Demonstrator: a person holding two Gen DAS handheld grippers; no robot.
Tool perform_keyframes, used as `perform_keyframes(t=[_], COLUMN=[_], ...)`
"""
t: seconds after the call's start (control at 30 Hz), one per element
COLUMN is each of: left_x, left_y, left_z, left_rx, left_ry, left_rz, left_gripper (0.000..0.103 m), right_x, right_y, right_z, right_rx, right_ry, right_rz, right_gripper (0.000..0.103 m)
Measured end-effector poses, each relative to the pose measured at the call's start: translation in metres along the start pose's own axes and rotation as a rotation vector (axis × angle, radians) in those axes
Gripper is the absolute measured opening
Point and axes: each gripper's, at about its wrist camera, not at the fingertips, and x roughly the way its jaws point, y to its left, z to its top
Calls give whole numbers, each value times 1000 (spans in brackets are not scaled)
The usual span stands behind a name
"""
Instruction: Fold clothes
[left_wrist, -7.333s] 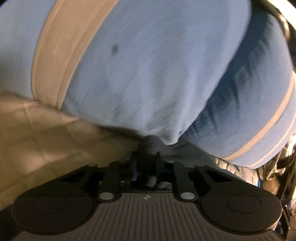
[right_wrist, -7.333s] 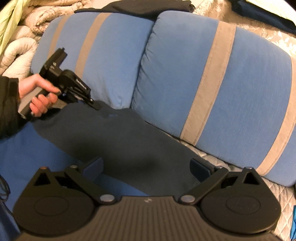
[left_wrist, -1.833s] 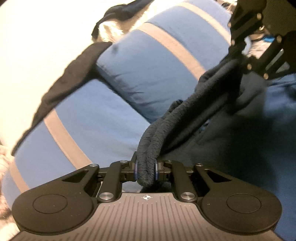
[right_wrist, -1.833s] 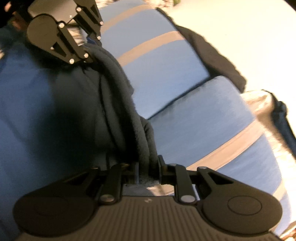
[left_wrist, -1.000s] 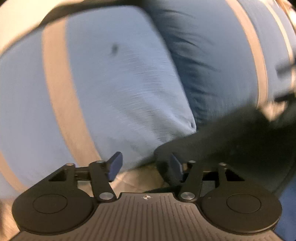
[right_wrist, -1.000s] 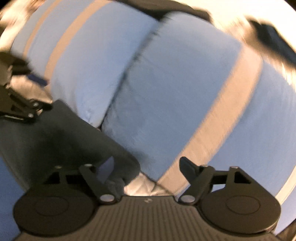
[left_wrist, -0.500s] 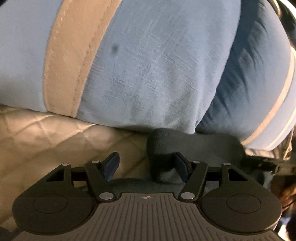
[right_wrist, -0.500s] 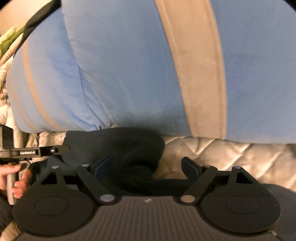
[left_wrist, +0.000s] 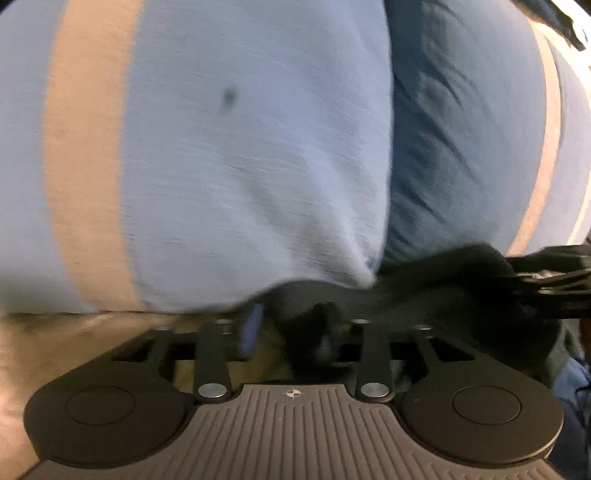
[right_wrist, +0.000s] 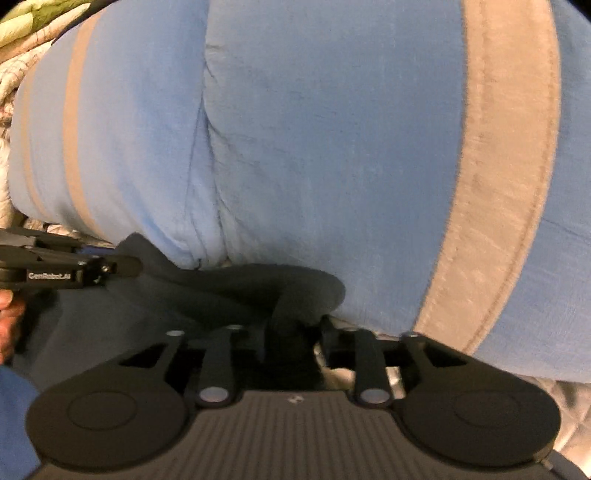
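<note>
At the foot of the blue striped pillows (right_wrist: 332, 147), on the quilted bed (left_wrist: 55, 343), lies the dark fleece garment (right_wrist: 229, 291). My left hand-held gripper (left_wrist: 291, 332) and right hand-held gripper (right_wrist: 291, 339) have just been closing, each over a bunched corner; whether the pads already pinch, I cannot tell. I should seat both corners deep before lifting. Blur hides the fingertips; the garment's near part is cut off.

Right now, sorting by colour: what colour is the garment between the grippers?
Dark charcoal grey garment, clearest in the right wrist view.
</note>
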Motion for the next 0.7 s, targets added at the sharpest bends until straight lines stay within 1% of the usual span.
perform_keyframes(t=[0.03, 0.07, 0.13, 0.2, 0.27, 0.33, 0.4, 0.5, 0.6, 0.7], left_x=[-9, -19, -38, -52, -65, -75, -75, -72, -58, -51], left_y=[6, 14, 35, 56, 74, 92, 100, 111, 108, 110], left_z=[-1, -3, -6, -12, -20, -23, -26, -33, -32, -26], left_rx=[-3, -11, -21, -20, -22, -31, -37, -43, -52, -55], left_ry=[-18, -35, -48, -39, -24, 2, 28, 61, 73, 69], left_rz=[16, 10, -11, -6, 39, 38, 38, 38, 5, -60], left_gripper=[52, 55, 59, 59, 60, 62, 65, 65, 65, 65], right_x=[-10, -18, -33, -48, -62, -77, -90, -108, -119, -132], right_y=[-7, -12, -28, -44, -57, -70, -81, -101, -114, -128], right_z=[0, 0, 2, 1, -2, -5, -10, -19, -27, -36], right_rx=[-5, -10, 12, 9, -10, -30, -32, -20, -8, 4], right_ry=[-26, -48, -55, -51, -41, -32, -31, -31, -20, -10], right_rz=[-23, -38, -45, -74, -108, -143, -156, -189, -221, -242], right_gripper=[84, 87, 87, 89, 90, 92, 97, 98, 98, 98])
